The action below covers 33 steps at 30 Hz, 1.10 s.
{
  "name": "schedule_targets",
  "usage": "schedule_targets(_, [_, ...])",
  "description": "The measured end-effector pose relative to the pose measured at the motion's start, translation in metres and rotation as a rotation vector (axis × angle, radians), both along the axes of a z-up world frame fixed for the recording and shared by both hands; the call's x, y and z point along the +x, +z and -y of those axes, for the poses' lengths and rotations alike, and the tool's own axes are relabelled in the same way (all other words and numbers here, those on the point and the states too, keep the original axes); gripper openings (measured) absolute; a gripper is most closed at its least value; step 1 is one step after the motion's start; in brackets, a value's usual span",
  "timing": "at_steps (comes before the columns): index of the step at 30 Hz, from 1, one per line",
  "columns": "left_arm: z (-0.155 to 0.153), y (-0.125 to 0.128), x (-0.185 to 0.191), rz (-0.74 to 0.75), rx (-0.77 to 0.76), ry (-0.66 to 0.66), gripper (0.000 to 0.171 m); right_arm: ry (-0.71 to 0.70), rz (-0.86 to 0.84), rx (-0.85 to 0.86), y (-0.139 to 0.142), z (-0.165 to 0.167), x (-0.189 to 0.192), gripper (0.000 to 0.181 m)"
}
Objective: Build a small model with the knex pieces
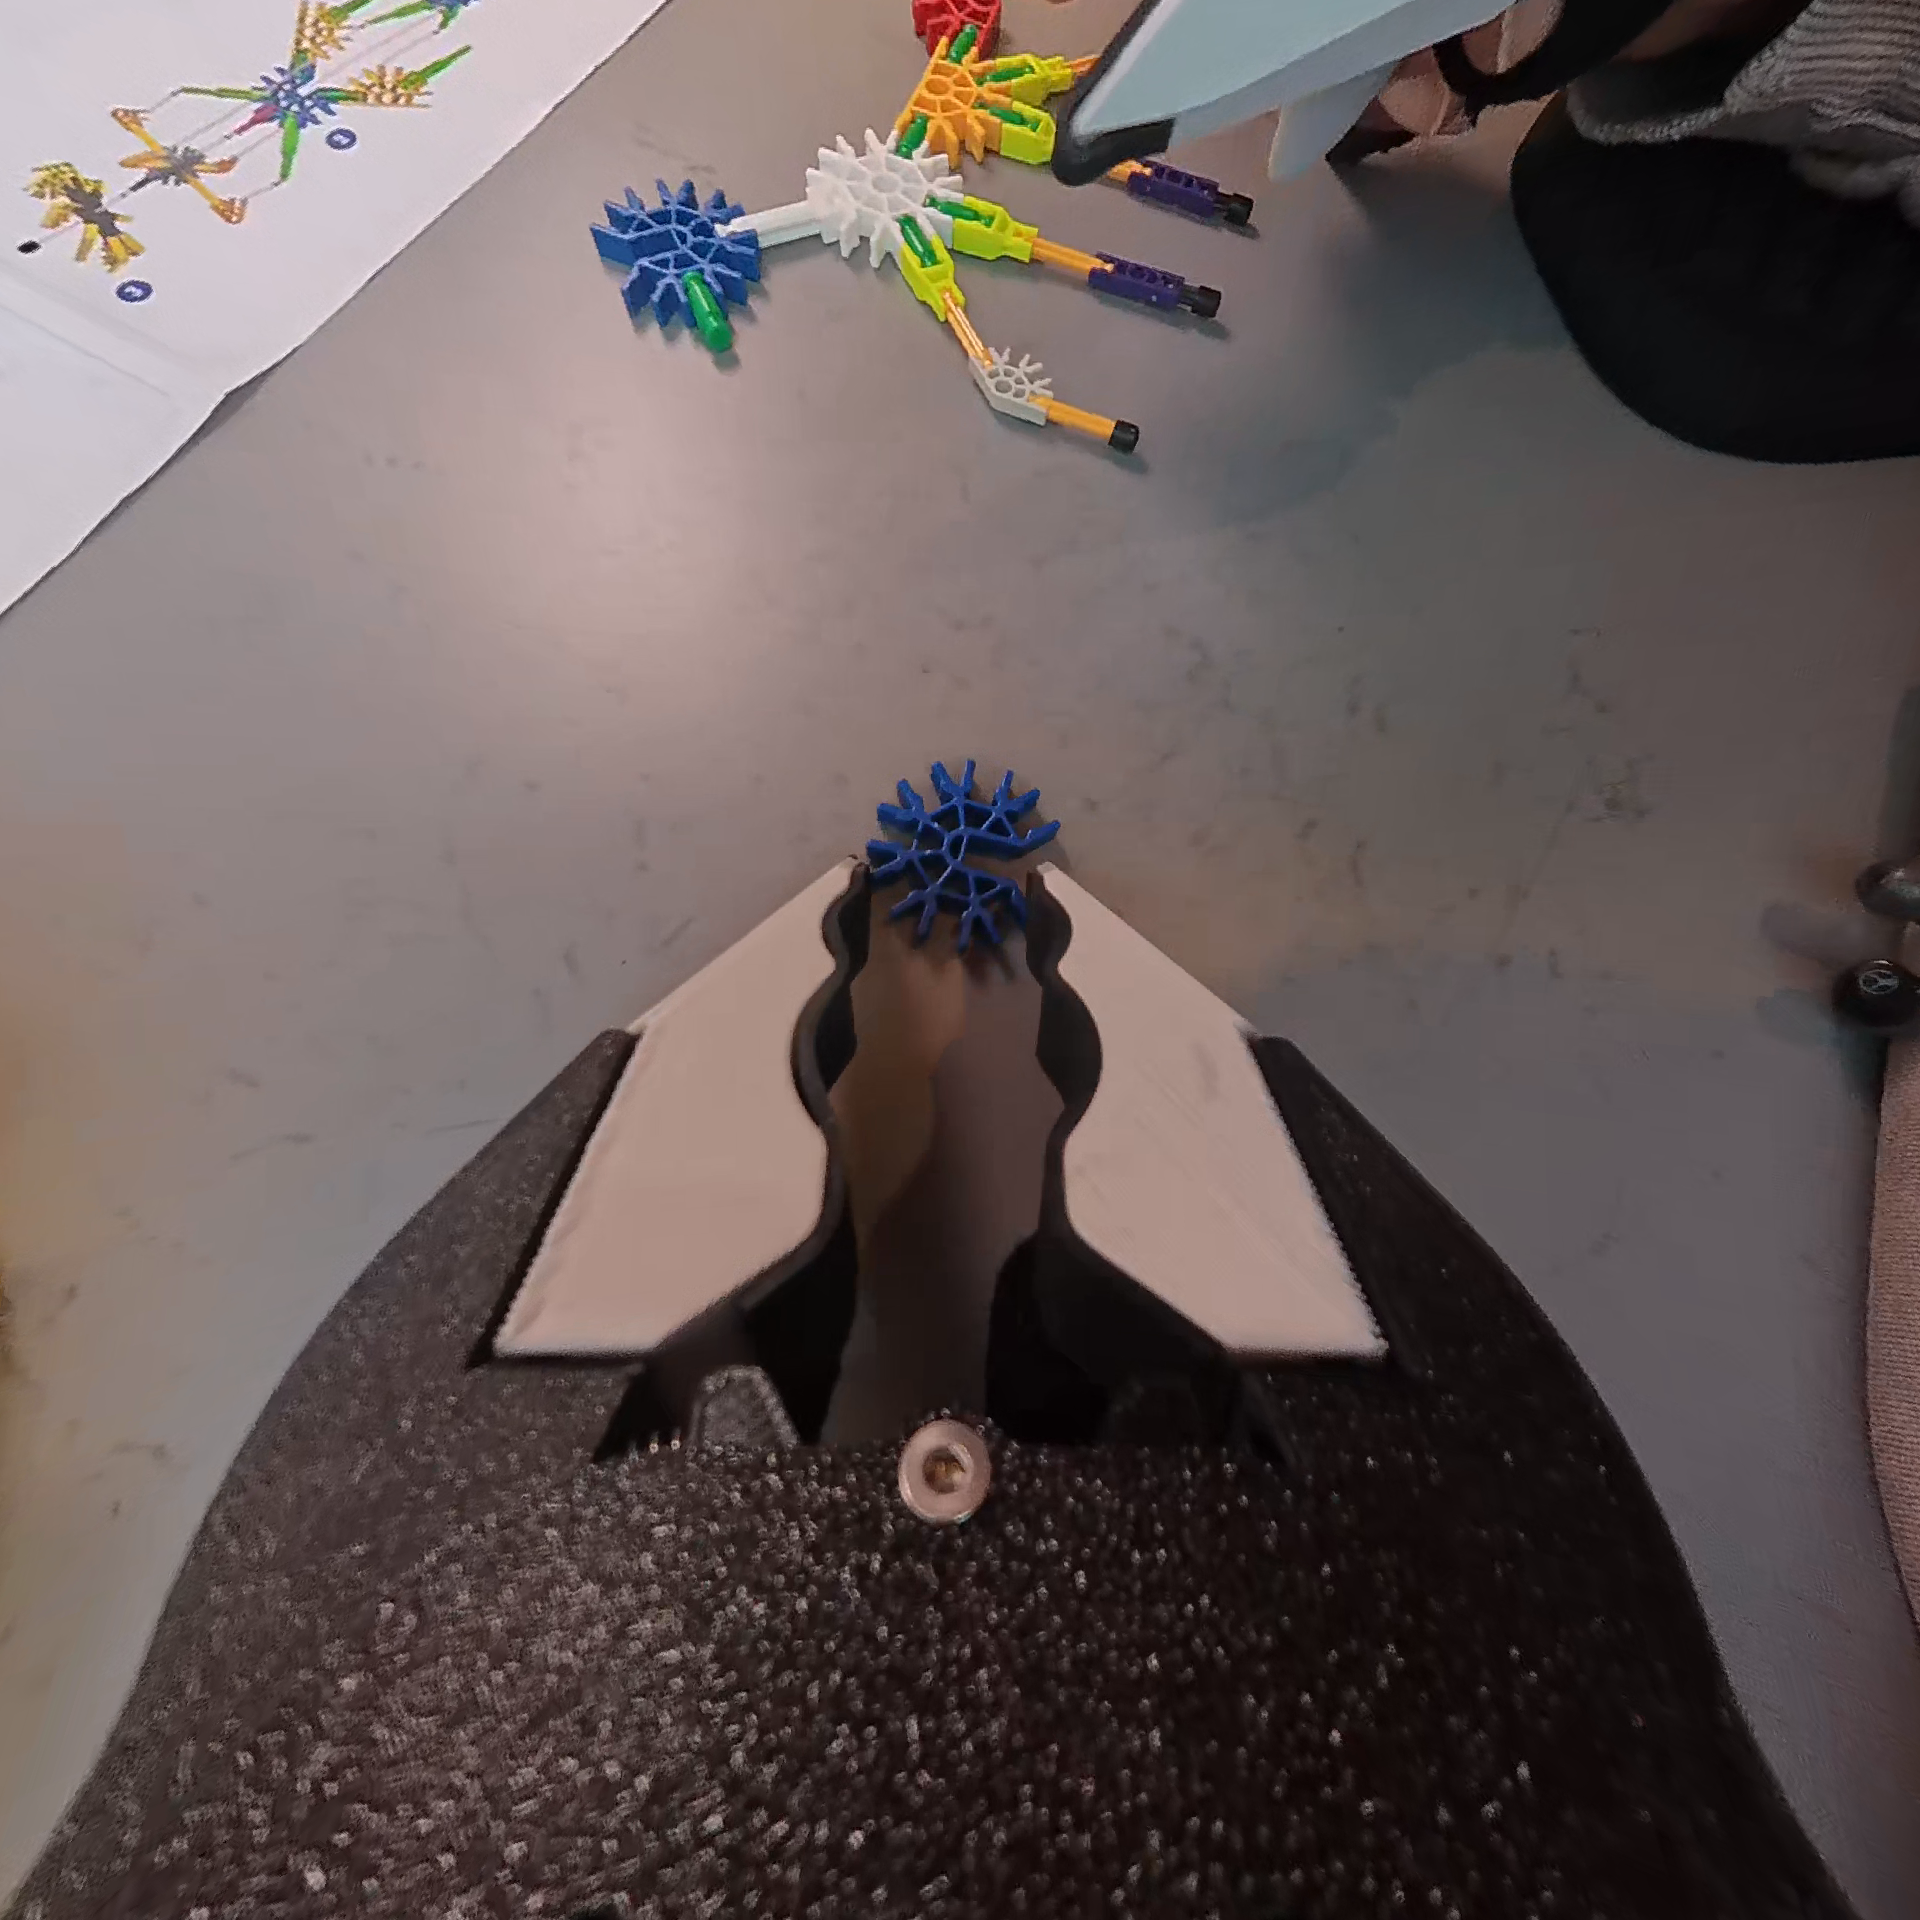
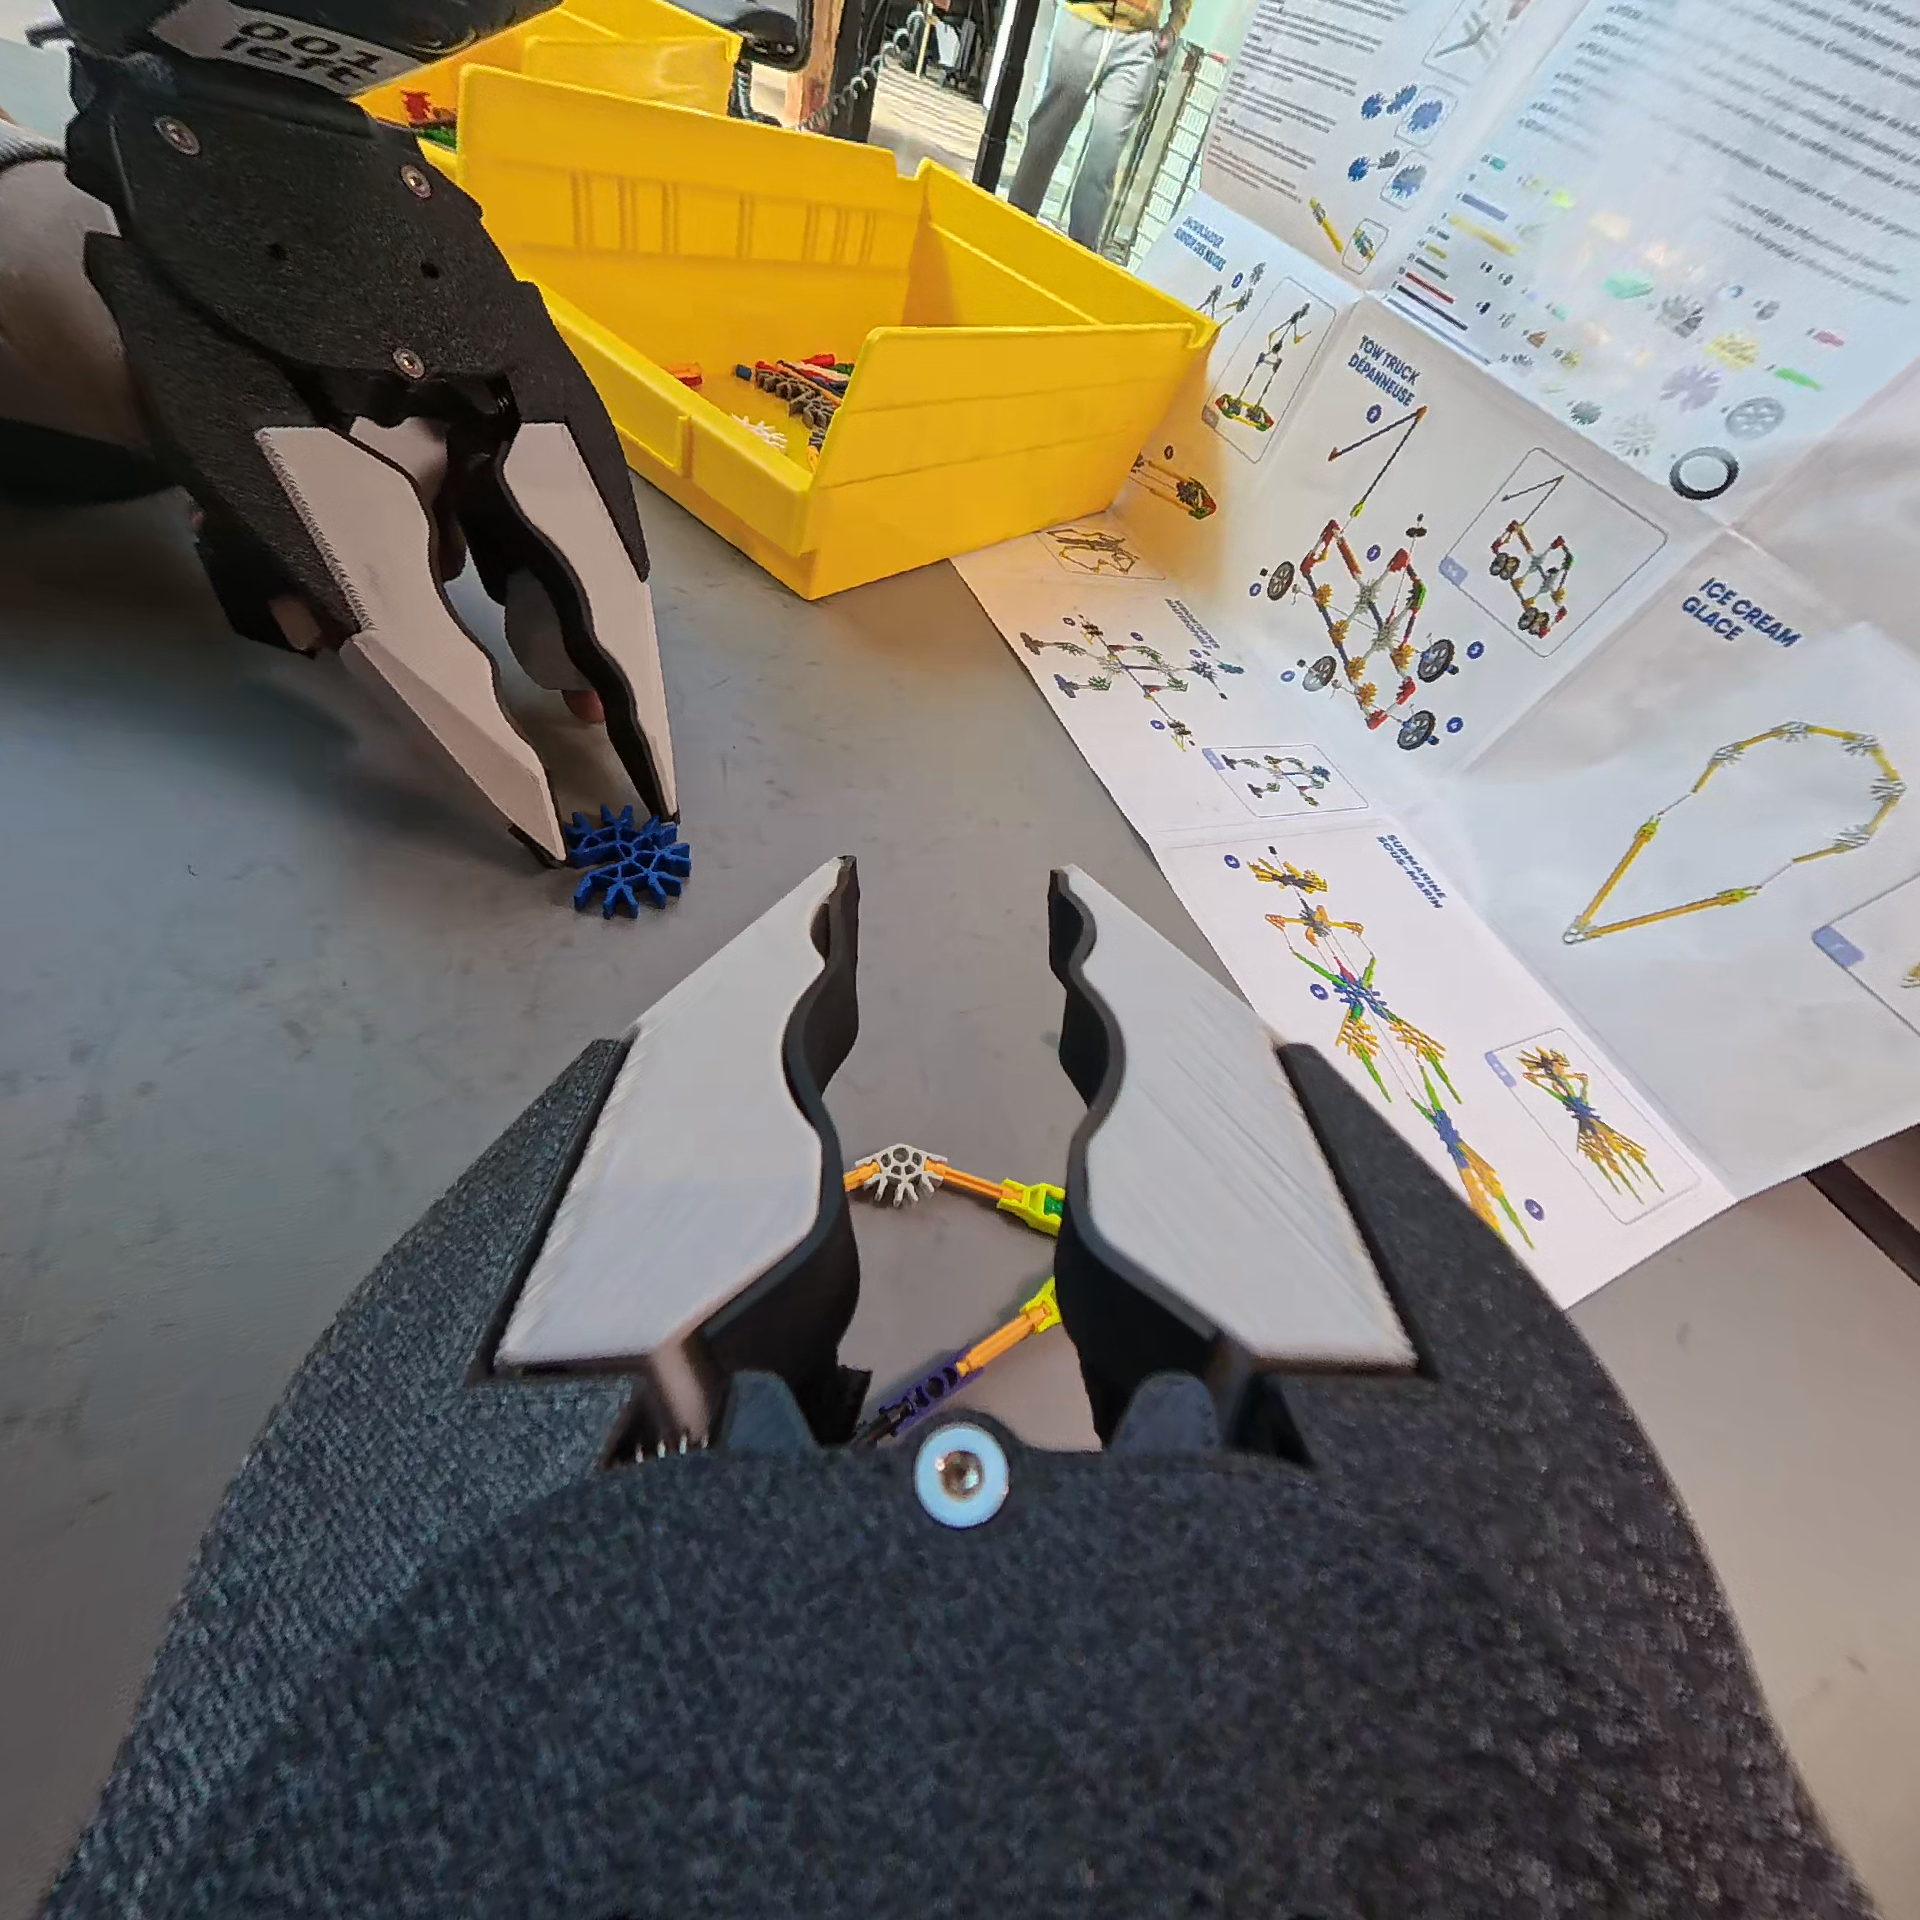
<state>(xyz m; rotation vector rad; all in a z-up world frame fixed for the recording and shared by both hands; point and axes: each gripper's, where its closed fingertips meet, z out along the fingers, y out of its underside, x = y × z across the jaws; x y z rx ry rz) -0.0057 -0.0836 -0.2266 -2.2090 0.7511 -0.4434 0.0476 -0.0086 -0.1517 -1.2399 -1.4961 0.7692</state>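
A loose blue snowflake connector (image 1: pixel 961 852) lies flat on the grey table (image 1: pixel 520 675). My left gripper (image 1: pixel 951 873) has its tips on either side of the connector's near half and touches it; it also shows in the right wrist view (image 2: pixel 608 831), on the connector (image 2: pixel 629 857). A rod-and-connector assembly (image 1: pixel 883 192) with white, blue, orange and red hubs lies farther off. My right gripper (image 2: pixel 954 883) is open and empty just above that assembly; a small white hub (image 2: pixel 899 1174) shows between its fingers. In the left wrist view it (image 1: pixel 1195 94) hovers over the orange hub.
A yellow divided bin (image 2: pixel 935 416) with loose parts stands behind the left gripper. A folded instruction sheet (image 2: pixel 1558 727) covers the table's right side and shows in the left wrist view (image 1: pixel 156 156). A dark rounded object (image 1: pixel 1714 312) and a gloved hand are at the upper right. Spacing between my two grippers at the tips: around 12 cm.
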Motion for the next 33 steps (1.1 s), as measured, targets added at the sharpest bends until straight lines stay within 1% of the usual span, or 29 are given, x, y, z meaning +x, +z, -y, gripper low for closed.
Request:
schedule_targets(2, [-0.003, 0.003, -0.003, 0.009, 0.021, 0.016, 0.031, -0.009, -0.006, -0.018, 0.001, -0.002, 0.001, 0.036])
schedule_targets(4, [-0.007, 0.015, -0.003, 0.053, 0.063, 0.027, 0.039, -0.02, -0.018, -0.033, 0.003, -0.005, 0.002, 0.038])
schedule_targets(8, [-0.019, 0.055, -0.018, 0.149, 0.235, 0.095, 0.043, -0.038, -0.038, -0.053, 0.007, -0.009, 0.004, 0.04])
schedule_targets(12, [-0.028, 0.087, -0.048, 0.159, 0.401, 0.187, 0.044, -0.049, -0.044, -0.053, 0.008, -0.011, 0.004, 0.041])
schedule_targets(15, [-0.029, 0.122, -0.085, 0.064, 0.557, 0.275, 0.044, -0.058, -0.051, -0.053, 0.009, -0.013, 0.005, 0.041])
schedule_targets(18, [-0.021, 0.167, -0.147, -0.116, 0.697, 0.402, 0.043, -0.073, -0.068, -0.072, 0.011, -0.017, 0.006, 0.041])
schedule_targets(20, [-0.011, 0.189, -0.194, -0.238, 0.708, 0.494, 0.036, -0.08, -0.084, -0.087, 0.014, -0.019, 0.007, 0.041])
schedule_targets(21, [-0.008, 0.195, -0.212, -0.275, 0.673, 0.517, 0.033, -0.083, -0.09, -0.092, 0.015, -0.02, 0.008, 0.041])
schedule_targets(23, [-0.007, 0.193, -0.238, -0.301, 0.542, 0.514, 0.031, -0.084, -0.096, -0.099, 0.015, -0.021, 0.008, 0.041])
schedule_targets(24, [-0.008, 0.186, -0.247, -0.313, 0.462, 0.486, 0.031, -0.083, -0.095, -0.101, 0.015, -0.021, 0.008, 0.041])
schedule_targets(26, [-0.01, 0.157, -0.263, -0.37, 0.24, 0.409, 0.031, -0.081, -0.092, -0.099, 0.015, -0.02, 0.008, 0.041])
schedule_targets(29, [-0.011, 0.109, -0.286, -0.5, -0.049, 0.29, 0.03, -0.078, -0.088, -0.093, 0.014, -0.019, 0.008, 0.041])
schedule_targets(31, [-0.014, 0.084, -0.295, -0.566, -0.181, 0.221, 0.029, -0.076, -0.088, -0.091, 0.014, -0.019, 0.008, 0.041])
schedule_targets(33, [-0.025, 0.067, -0.298, -0.594, -0.256, 0.178, 0.028, -0.075, -0.089, -0.094, 0.014, -0.019, 0.008, 0.041])
